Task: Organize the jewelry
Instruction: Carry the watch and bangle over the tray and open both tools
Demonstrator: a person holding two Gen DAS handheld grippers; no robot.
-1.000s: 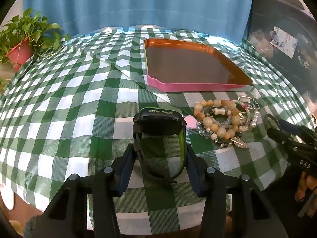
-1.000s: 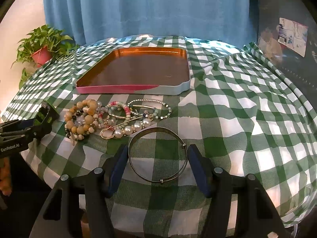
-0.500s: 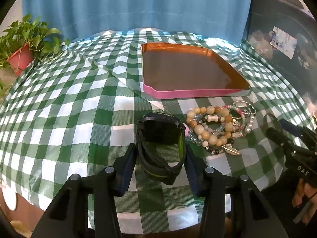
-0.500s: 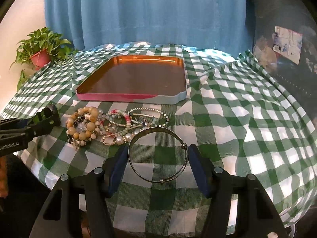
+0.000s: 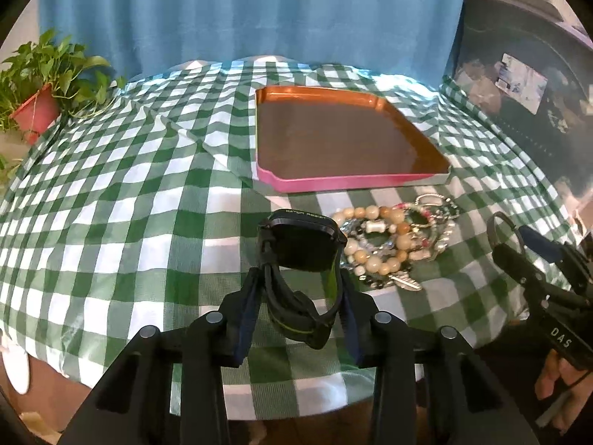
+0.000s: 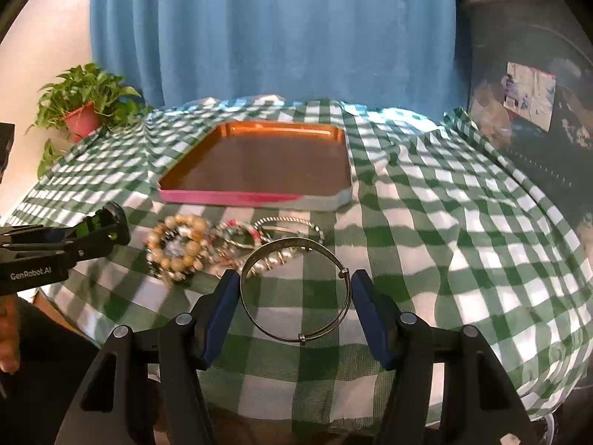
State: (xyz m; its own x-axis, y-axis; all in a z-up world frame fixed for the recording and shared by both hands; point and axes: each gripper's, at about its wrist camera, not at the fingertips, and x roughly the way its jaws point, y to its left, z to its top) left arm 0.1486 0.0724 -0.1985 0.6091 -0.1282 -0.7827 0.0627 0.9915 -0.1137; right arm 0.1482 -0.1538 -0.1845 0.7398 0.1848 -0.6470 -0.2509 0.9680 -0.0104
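My left gripper (image 5: 298, 289) is shut on a black watch (image 5: 302, 248) with a green-lined strap and holds it above the table's front edge. My right gripper (image 6: 296, 289) is shut on a thin silver bangle (image 6: 294, 293) and holds it lifted off the cloth. A pile of beaded bracelets (image 5: 389, 244) lies on the checked cloth in front of the tray; it also shows in the right wrist view (image 6: 207, 248). The orange tray (image 5: 344, 137) with a pink rim stands behind it, empty, and shows in the right wrist view (image 6: 259, 159).
A green-and-white checked cloth (image 5: 111, 200) covers the table. A potted plant (image 5: 40, 89) stands at the far left. A blue curtain (image 6: 278, 29) hangs behind. Each gripper shows at the edge of the other's view.
Both grippers have risen and pulled back from the table, the left lifting the watch and the right lifting the bangle off the cloth. The bracelet pile has stayed in place.
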